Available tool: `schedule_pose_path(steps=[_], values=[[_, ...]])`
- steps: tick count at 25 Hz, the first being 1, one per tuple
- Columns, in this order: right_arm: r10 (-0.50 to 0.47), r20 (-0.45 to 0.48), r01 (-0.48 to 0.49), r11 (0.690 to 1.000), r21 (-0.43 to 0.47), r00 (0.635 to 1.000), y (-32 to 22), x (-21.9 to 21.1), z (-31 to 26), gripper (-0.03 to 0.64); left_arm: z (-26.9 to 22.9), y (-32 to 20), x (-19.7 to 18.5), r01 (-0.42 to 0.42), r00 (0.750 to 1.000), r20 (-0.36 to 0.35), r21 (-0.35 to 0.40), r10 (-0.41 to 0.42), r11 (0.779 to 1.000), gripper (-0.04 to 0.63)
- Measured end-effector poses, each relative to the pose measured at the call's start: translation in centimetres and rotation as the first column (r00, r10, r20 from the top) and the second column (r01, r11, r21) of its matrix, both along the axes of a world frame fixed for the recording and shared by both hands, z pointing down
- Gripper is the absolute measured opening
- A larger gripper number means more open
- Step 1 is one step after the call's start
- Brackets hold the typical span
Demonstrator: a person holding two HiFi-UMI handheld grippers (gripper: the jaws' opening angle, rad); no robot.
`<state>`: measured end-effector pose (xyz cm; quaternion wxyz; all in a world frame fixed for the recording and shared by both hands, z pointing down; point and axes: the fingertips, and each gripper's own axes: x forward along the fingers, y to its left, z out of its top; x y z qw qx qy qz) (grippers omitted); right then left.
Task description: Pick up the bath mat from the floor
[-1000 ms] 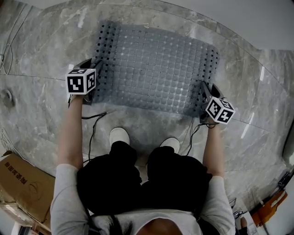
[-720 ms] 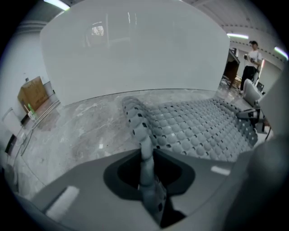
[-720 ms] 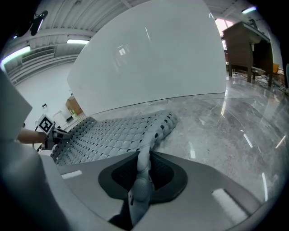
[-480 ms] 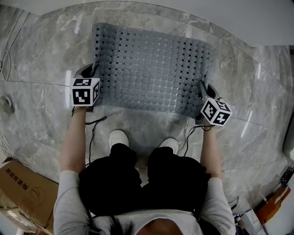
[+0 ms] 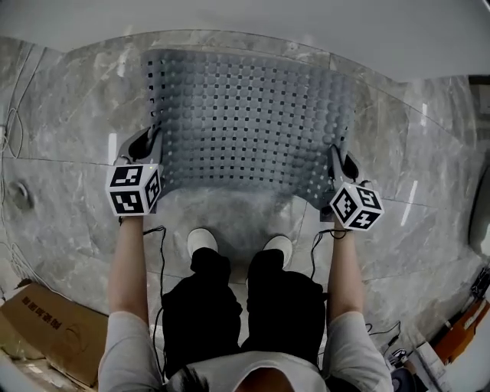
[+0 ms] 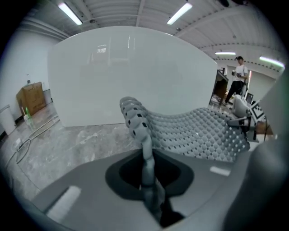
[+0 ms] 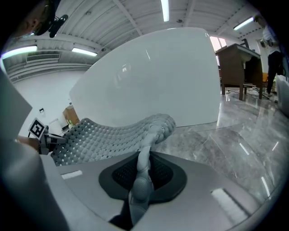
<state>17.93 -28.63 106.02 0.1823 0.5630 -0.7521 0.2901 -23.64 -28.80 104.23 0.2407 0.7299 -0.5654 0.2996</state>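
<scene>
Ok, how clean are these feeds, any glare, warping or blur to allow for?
Head view: edges bowed by the lens, bath mat sharp, glare streaks on the marble floor, soft shadow under its near edge. Left gripper view: fisheye, dark corners, mat edge nearest the lens blurred. Right gripper view: the same, ceiling lights blown out.

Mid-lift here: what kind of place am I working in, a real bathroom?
Probably a staged set inside a large workshop hall, not a home bathroom: marble-look floor, a white partition panel, strip lights on an open ceiling, and a cardboard box nearby.
</scene>
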Motion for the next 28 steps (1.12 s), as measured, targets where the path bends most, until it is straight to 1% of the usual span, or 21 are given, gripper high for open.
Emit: schedule_pose_path(steps=[4, 9, 13, 20, 23, 28], values=[[0.002, -0.001, -0.002, 1.0, 0.019, 1.0, -0.1, -0.4, -5.7, 0.038, -6.0, -0.3, 0.7, -0.02, 1.0, 0.001, 0.028, 0.02, 0.999, 0.038], [0.002, -0.019, -0.001, 0.999, 0.041, 1.0, 0.5, -0.3, -14.4, 0.037, -14.7, 0.4, 1.8, -0.02, 1.0, -0.023, 0.056, 0.021, 0.998, 0.037], [-0.007, -0.012, 0.008, 0.998, 0.067, 1.0, 1.3, -0.5, -23.0, 0.038, -22.9, 1.3, 2.6, -0.035, 0.999, -0.03, 0.077, 0.037, 0.996, 0.038], [-0.022, -0.035, 0.025, 0.996, 0.088, 0.999, 2.4, -0.6, -38.4, 0.037, -38.0, 2.6, 3.7, -0.057, 0.996, -0.062, 0.095, 0.063, 0.994, 0.038], [-0.014, -0.03, 0.017, 0.995, 0.102, 0.999, 2.7, -0.3, -44.8, 0.037, -44.5, 2.8, 4.4, -0.065, 0.995, -0.072, 0.117, 0.074, 0.991, 0.038], [0.012, -0.004, -0.012, 0.991, 0.135, 1.0, 3.5, 0.0, -55.2, 0.035, -54.6, 3.5, 5.0, -0.058, 0.991, -0.111, 0.158, 0.076, 0.986, 0.043]])
